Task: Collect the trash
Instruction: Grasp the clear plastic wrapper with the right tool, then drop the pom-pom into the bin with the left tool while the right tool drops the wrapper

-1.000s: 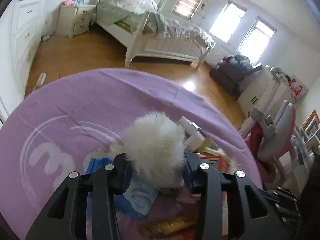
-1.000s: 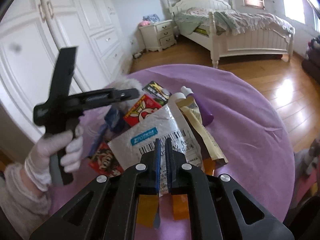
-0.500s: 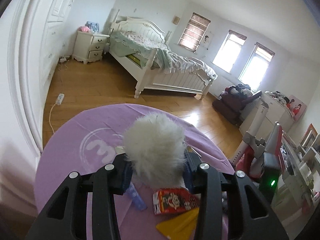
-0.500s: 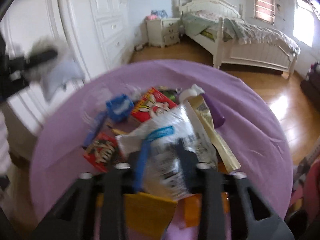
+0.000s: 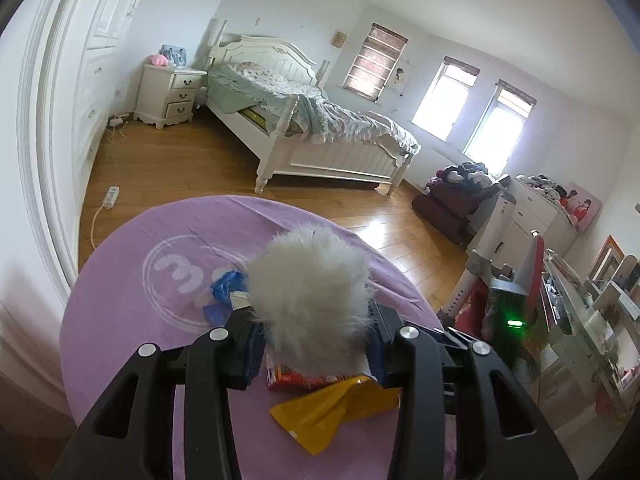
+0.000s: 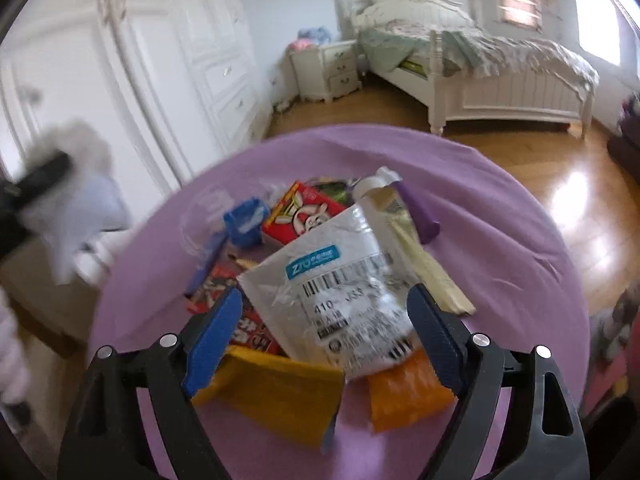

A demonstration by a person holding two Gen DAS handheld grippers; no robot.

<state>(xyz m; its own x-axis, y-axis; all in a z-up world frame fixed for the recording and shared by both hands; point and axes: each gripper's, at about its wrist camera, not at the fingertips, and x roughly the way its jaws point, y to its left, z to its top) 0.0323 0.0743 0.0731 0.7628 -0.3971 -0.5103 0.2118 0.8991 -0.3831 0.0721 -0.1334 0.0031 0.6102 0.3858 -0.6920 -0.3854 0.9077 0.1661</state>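
- Two grippers in play. Right gripper (image 6: 322, 330) has its jaws spread wide and empty, blue pads framing the clear shipping bag (image 6: 336, 276) with the barcode label; reads as lined up for the next pick.
- Nearest under the right gripper: yellow wrapper (image 6: 276, 394) and orange wrapper (image 6: 404, 394), both flat on the purple tablecloth (image 6: 500, 248), partly under the bag.
- Left gripper (image 5: 314, 342) is clamped on a white fluffy ball (image 5: 310, 300), held up above the table. The fluff fills the gap between the fingers, so a squeeze is enough to hold something this soft.
- In the right wrist view that same gripper is a motion-blurred shape at the left edge, off the side of the table. Something pale hangs under the fluff, possibly tissue; too blurred to say.
- Mid pile: red rabbit-print snack box (image 6: 304, 214), blue crumpled packet (image 6: 246, 220), a second red packet (image 6: 240, 320) beside the right gripper's left finger, and a long beige wrapper (image 6: 424, 264) with a purple bottle (image 6: 416, 210) next to it.
- Trash is bunched near the table centre, within reach of either gripper.
- No bin visible in either view, so I can't tell where the ball gets dropped.
- Far: wardrobe doors (image 6: 168, 60), nightstand (image 5: 170, 94), white bed (image 5: 304, 132), wood floor, windows (image 5: 472, 108).
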